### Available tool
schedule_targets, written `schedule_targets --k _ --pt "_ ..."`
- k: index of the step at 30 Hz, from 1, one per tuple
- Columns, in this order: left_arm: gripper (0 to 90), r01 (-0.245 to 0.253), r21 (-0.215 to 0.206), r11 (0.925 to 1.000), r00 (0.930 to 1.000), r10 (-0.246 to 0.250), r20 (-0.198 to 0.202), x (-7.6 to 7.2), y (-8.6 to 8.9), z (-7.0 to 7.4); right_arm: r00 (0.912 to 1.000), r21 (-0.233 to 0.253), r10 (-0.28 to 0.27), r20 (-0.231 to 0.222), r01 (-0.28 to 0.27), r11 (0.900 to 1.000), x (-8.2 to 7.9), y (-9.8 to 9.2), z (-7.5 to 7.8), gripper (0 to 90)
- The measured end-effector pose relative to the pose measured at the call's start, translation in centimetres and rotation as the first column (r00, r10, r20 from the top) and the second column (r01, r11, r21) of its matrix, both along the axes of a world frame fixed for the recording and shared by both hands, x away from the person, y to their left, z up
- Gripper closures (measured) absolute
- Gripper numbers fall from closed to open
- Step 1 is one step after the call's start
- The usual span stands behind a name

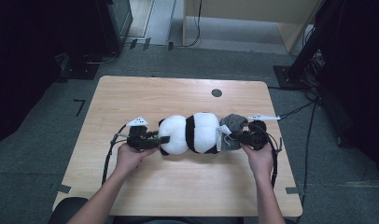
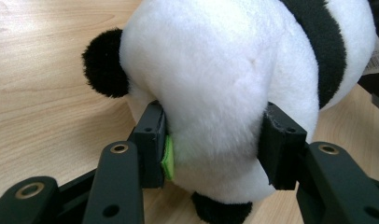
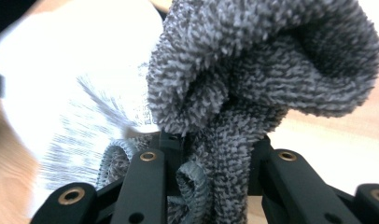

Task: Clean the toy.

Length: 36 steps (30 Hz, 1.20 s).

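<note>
Toy: a white-and-black plush panda (image 1: pixel 192 133) lay lengthwise at the middle of the light wooden table (image 1: pixel 155 93).
Left gripper (image 1: pixel 152 139): clamped on the panda's white end.
Right gripper (image 1: pixel 234 136): pinched a fuzzy grey knitted sock (image 1: pixel 233 122) at the other end.
Progress: both grasps made; seemingly dressing left.
Unclear: the panda's face, and whether the sock was on or off.

My workspace was a light wooden table (image 1: pixel 131 95) with rounded corners and a small dark round hole (image 1: pixel 216 92) near its far edge. A black-and-white plush panda (image 1: pixel 192 133) lay on its side across the middle of the top — a crumpled grey cloth (image 1: pixel 233 124) sat against its right end. The table stood on grey carpet (image 1: pixel 47 126).
</note>
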<state>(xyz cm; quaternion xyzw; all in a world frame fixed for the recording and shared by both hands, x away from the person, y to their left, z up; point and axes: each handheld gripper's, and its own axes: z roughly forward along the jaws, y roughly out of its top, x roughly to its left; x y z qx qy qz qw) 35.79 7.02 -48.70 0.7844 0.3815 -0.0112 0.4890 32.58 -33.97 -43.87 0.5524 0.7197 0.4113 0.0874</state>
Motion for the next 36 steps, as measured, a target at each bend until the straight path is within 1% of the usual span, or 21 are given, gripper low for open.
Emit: schedule_targets --k 3,6,8,10,12,13,15,17,19,20,22,23,25,26,27,29,31,32,33,34,36 --pt "50.1 -0.001 -0.002 1.0000 1.0000 0.001 -0.001 -0.1 0.0 0.0 0.9981 0.002 0.018 0.059 -0.018 1.000 -0.5 0.6 2.1 69.7" --pt "50.1 -0.004 -0.006 1.0000 1.0000 0.004 -0.002 -0.1 0.0 -0.1 0.9923 -0.005 0.051 0.113 -0.051 0.999 -0.9 1.8 4.1 69.8" --pt "50.2 -0.006 -0.007 1.0000 1.0000 0.006 -0.003 -0.1 0.0 -0.1 0.9866 -0.006 0.078 0.143 -0.078 0.997 -1.3 2.8 5.2 69.7" --pt "50.3 -0.009 -0.010 0.9999 0.9999 0.009 -0.005 -0.1 0.0 -0.1 0.9783 -0.009 0.115 0.172 -0.115 0.993 -1.6 4.0 6.0 69.7" --pt "50.4 -0.011 -0.007 0.9999 0.9999 0.011 -0.004 -0.2 -0.1 0.0 0.9701 -0.013 0.155 0.187 -0.155 0.988 -1.9 5.4 6.4 69.6" --pt "50.5 -0.010 -0.003 0.9999 0.9999 0.010 -0.003 -0.2 -0.1 0.0 0.9643 -0.015 0.178 0.196 -0.178 0.984 -2.0 6.2 6.5 69.7" --pt "50.6 -0.011 -0.004 0.9999 0.9999 0.011 -0.006 -0.2 -0.1 0.1 0.9551 -0.015 0.224 0.194 -0.225 0.974 -2.2 7.8 6.6 69.6" --pt "50.6 -0.011 -0.003 0.9999 0.9999 0.011 -0.006 -0.2 -0.1 0.1 0.9430 -0.023 0.270 0.195 -0.270 0.962 -2.4 9.5 6.6 69.6" --pt "50.6 -0.012 -0.005 0.9999 0.9999 0.012 -0.008 -0.2 -0.1 0.1 0.9299 -0.025 0.309 0.199 -0.310 0.950 -2.8 11.2 6.5 69.6" --pt "50.6 -0.013 -0.006 0.9999 0.9999 0.013 -0.009 -0.2 -0.1 0.1 0.9204 -0.027 0.333 0.205 -0.335 0.942 -2.9 12.0 6.5 69.7" --pt "50.6 -0.014 -0.007 0.9999 0.9998 0.014 -0.011 -0.2 -0.1 0.1 0.9097 -0.028 0.365 0.197 -0.367 0.930 -3.1 13.5 6.0 69.5" --pt "50.6 -0.014 -0.007 0.9999 0.9998 0.014 -0.013 -0.2 -0.1 0.1 0.9023 -0.014 0.383 0.197 -0.388 0.921 -3.1 14.2 5.5 69.0" --pt "50.6 -0.012 -0.003 0.9999 0.9998 0.012 -0.014 -0.2 -0.1 0.2 0.8911 0.016 0.410 0.194 -0.421 0.907 -3.2 15.5 4.3 69.0" --pt "50.6 -0.012 -0.004 0.9999 0.9998 0.012 -0.016 -0.2 -0.1 0.2 0.8900 0.014 0.417 0.184 -0.427 0.904 -3.2 16.2 3.6 69.1" --pt "50.6 -0.013 -0.005 0.9999 0.9997 0.013 -0.019 -0.2 -0.1 0.2 0.8903 -0.002 0.420 0.175 -0.427 0.904 -3.0 16.7 2.8 69.2" --pt "50.9 -0.013 -0.006 0.9999 0.9996 0.013 -0.025 -0.2 -0.1 0.2 0.8981 -0.007 0.417 0.140 -0.420 0.907 -2.4 17.3 0.9 69.5" --pt "51.9 -0.011 0.010 0.9999 0.9997 0.012 -0.023 -0.2 -0.1 0.2 0.9077 -0.045 0.404 0.115 -0.401 0.915 -1.9 17.4 -0.8 70.2" --pt "52.4 -0.012 0.010 0.9999 0.9996 0.012 -0.024 -0.2 -0.1 0.2 0.9058 -0.030 0.405 0.123 -0.405 0.914 -1.7 17.2 -1.3 70.5" --pt "52.7 -0.011 0.011 0.9999 0.9996 0.011 -0.026 -0.2 -0.2 0.3 0.9063 -0.014 0.403 0.128 -0.404 0.914 -1.6 17.0 -1.6 70.7" --pt "53.1 -0.007 0.017 0.9998 0.9996 0.007 -0.027 -0.2 -0.2 0.4 0.9068 -0.025 0.401 0.130 -0.401 0.916 -1.5 16.7 -1.5 70.7" --pt "54.0 -0.003 0.030 0.9996 0.9997 0.004 -0.024 -0.2 -0.3 0.5 0.9087 -0.077 0.394 0.139 -0.386 0.919 -1.7 16.4 -1.2 70.5"
